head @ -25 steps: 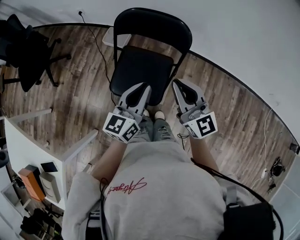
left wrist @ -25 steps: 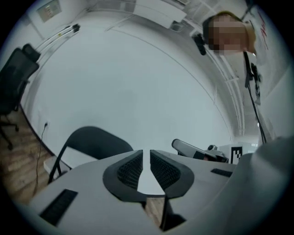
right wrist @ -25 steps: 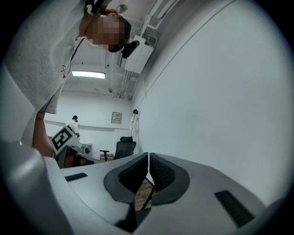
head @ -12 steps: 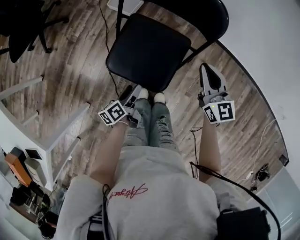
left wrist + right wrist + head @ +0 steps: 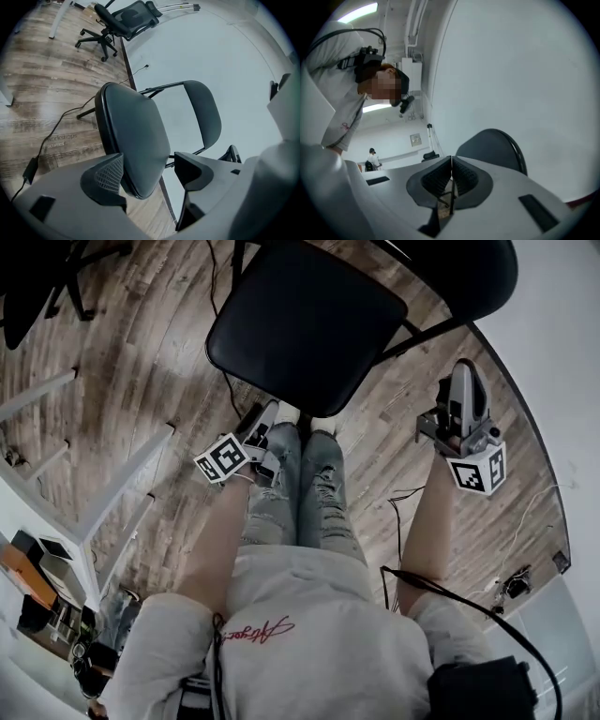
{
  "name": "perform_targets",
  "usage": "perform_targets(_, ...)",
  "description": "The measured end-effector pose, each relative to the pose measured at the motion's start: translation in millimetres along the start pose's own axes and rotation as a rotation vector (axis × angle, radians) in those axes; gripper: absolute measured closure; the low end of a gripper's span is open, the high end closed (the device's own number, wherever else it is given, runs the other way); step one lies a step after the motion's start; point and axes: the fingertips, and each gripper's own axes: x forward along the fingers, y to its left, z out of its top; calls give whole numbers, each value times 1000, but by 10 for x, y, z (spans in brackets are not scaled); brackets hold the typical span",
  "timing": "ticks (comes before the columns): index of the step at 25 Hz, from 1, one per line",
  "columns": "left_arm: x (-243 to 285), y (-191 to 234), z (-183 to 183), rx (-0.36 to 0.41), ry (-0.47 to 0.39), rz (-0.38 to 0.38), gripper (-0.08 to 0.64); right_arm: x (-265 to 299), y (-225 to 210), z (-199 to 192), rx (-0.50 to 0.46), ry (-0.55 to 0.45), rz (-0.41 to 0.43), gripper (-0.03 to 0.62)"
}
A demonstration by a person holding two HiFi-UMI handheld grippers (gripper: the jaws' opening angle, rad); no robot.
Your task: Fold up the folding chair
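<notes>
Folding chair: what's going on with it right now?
A person stands at the unfolded folding chair with both grippers. The left gripper has just been opening its jaws, and the front edge of the seat sits between them, unclamped. The right gripper is shut and empty, off to the chair's side.

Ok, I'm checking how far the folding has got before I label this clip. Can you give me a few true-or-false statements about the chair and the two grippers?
1. The chair stands unfolded, its seat flat. True.
2. The left gripper is clamped on the seat. False: its jaws have just been opening and stand apart around the seat's front edge, not gripping it.
3. The right gripper is shut and empty. True.
4. The chair stands on carpet. False: the floor is wooden boards.
</notes>
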Motion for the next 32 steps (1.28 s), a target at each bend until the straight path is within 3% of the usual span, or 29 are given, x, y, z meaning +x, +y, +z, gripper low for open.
perform_targets(3,29,56,-79,-7,33,-15,224,56,281,307,3,-115,126,575)
perform_targets(5,49,94,-106,-5,56,-23,222,93,367,385,-16,-134,147,574)
perform_targets(7,84,180,-116,-16,67,-22,222,103,203,243,-75,-44,37,575)
perform_targets(9,163,283,-137,-33,77,-24,219,36,-143,-52,-194,129,-145,575)
perform_targets(11,266,392,-159,-47,93,-27,205,-68,-428,-354,-288,284,-248,574)
perform_targets(16,507,560,-126,-108,93,-59,181,-225,-845,-847,-246,421,-313,574)
perform_targets(20,657,642,-108,-146,91,-76,169,-266,-1164,-1055,-287,498,-384,574)
perform_targets(23,774,719,-105,-134,99,-72,166,-272,-1358,-1140,-275,512,-422,574)
perform_targets(27,979,663,-78,-123,94,-120,164,-316,-1395,-1133,-225,474,-408,572)
perform_targets(29,1074,627,-44,-116,92,-136,164,-306,-1418,-1129,-189,461,-410,507)
perform_targets(30,1100,618,-39,-116,93,-140,163,-282,-1422,-1139,-169,456,-407,384)
perform_targets(32,1116,608,-43,-121,97,-150,163,-176,-1391,-1183,-145,454,-376,364)
